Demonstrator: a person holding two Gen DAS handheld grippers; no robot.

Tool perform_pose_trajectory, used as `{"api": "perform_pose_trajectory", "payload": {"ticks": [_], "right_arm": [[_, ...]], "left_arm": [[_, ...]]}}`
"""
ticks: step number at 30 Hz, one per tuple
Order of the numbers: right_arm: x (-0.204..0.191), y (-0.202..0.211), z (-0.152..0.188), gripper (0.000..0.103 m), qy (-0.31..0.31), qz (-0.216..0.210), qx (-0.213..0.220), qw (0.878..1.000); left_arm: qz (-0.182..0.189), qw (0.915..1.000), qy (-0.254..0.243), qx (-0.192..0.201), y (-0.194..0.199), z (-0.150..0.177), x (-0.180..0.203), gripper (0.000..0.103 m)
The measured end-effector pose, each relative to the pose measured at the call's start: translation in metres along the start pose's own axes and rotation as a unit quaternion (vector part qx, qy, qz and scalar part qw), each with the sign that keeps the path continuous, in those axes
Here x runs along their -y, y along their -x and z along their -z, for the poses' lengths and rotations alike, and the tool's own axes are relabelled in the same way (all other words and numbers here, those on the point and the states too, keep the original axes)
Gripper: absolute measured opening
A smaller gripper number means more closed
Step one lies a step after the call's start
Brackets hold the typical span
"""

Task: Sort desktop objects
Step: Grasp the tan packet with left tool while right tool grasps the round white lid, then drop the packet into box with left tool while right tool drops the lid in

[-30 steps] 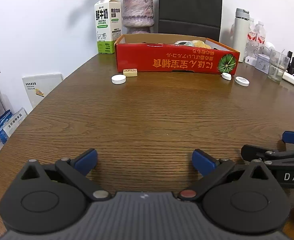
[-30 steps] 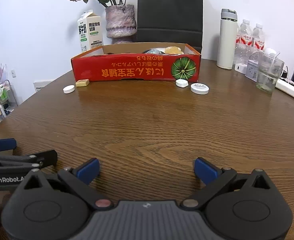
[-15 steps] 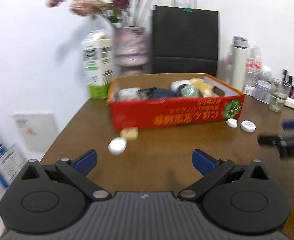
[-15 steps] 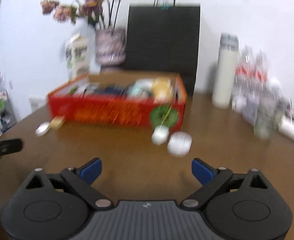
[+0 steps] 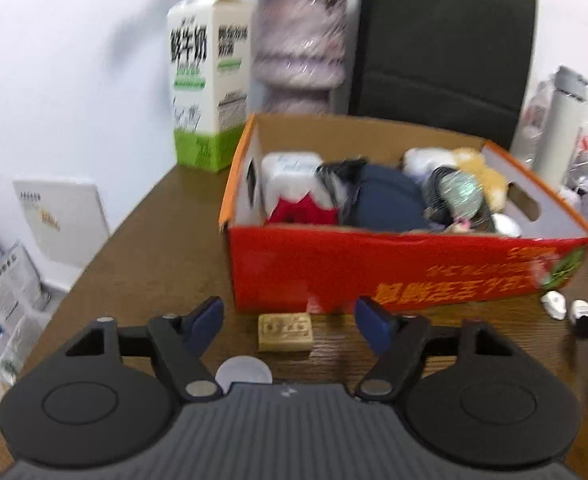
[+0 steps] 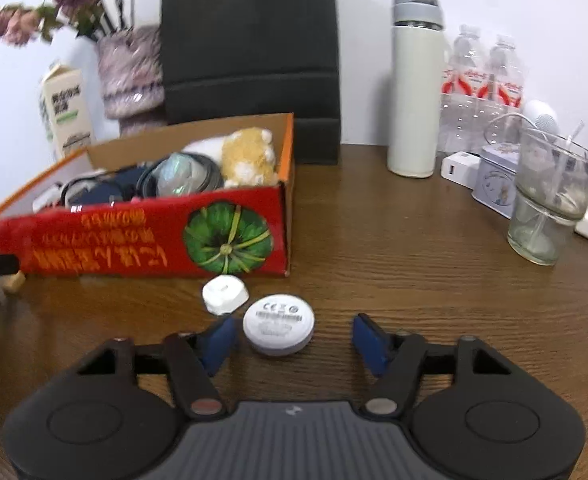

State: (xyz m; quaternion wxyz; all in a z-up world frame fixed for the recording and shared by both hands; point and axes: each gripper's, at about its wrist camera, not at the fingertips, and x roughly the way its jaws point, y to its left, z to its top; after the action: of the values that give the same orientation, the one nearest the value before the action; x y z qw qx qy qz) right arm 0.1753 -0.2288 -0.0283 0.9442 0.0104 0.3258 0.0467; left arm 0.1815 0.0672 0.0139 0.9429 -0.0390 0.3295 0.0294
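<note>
A red cardboard box [image 5: 394, 276] full of mixed objects stands on the wooden table; it also shows in the right wrist view [image 6: 133, 240]. My left gripper [image 5: 289, 320] is open, its fingers either side of a tan block [image 5: 285, 332] lying in front of the box, with a white round cap [image 5: 243, 372] just below it. My right gripper [image 6: 294, 338] is open, with a white round disc [image 6: 278, 329] lying between its fingers, nearer the left one. A smaller white piece [image 6: 225, 294] lies beside the disc.
A milk carton [image 5: 207, 80], a vase [image 5: 298, 48] and a black bag [image 6: 249, 40] stand behind the box. A white flask [image 6: 414, 92], water bottles [image 6: 482, 88], a tin [image 6: 494, 188] and a glass [image 6: 550, 200] stand at the right.
Both grippers have moved forward across the table toward the box. The tan block now lies between the left fingers and the white disc between the right fingers. Both stayed open.
</note>
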Motion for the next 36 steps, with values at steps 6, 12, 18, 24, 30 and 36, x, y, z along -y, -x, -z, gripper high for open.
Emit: {"api": "perform_pose_trajectory", "payload": {"ticks": [6, 12, 18, 24, 30, 36], "right_arm": [[-0.008, 0.003, 0.001, 0.037, 0.023, 0.006, 0.007, 1.000], [-0.006, 0.017, 0.006, 0.037, 0.019, 0.015, 0.039, 0.999], [-0.029, 0.057, 0.008, 0.037, 0.076, 0.004, 0.163, 0.984], [-0.047, 0.098, 0.002, 0.037, 0.072, -0.038, 0.257, 0.963], [-0.064, 0.093, -0.065, 0.037, 0.057, -0.050, 0.228, 0.971], [-0.067, 0.038, -0.119, 0.037, -0.014, -0.074, 0.152, 0.986]], "left_arm": [[0.026, 0.9993, 0.027, -0.009, -0.004, 0.007, -0.006, 0.032], [0.019, 0.9982, -0.039, 0.041, 0.026, 0.022, 0.019, 0.031], [0.020, 0.9873, -0.041, 0.152, 0.073, 0.021, 0.034, 0.031], [0.018, 0.9548, -0.004, 0.297, 0.126, 0.016, 0.034, 0.031], [0.076, 0.9754, 0.106, 0.178, 0.113, -0.062, 0.018, 0.031], [0.096, 0.9836, 0.122, 0.092, 0.032, -0.097, 0.020, 0.032]]}}
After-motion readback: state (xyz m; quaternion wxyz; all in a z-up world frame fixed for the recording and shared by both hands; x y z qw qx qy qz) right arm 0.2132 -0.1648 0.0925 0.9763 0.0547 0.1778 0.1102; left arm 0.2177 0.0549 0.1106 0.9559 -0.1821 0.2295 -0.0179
